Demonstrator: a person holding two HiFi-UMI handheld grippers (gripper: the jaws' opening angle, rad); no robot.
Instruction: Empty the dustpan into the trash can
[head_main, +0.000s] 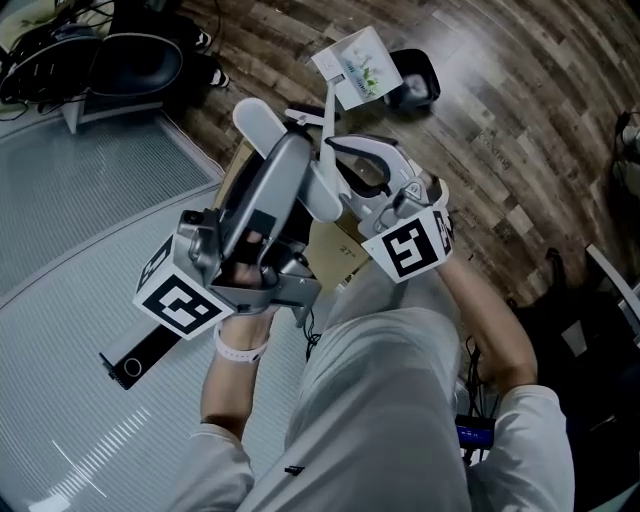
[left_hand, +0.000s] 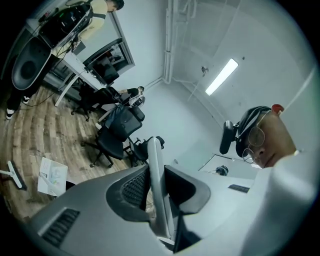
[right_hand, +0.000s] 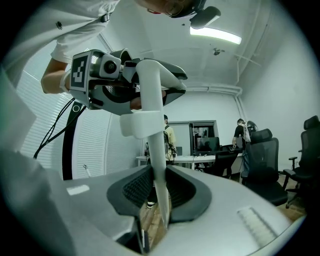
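Overhead, the dark wood-plank floor fills the top of the head view. A brown box under the grippers is mostly covered. The long white plastic dustpan handle is held off the floor. The right gripper is clamped on it just below a white clip bracket. The left gripper is clamped on it further along. The dustpan's pan is hidden.

Left claw and right claw close together at white dustpan handle, wood floor below, paper beyond
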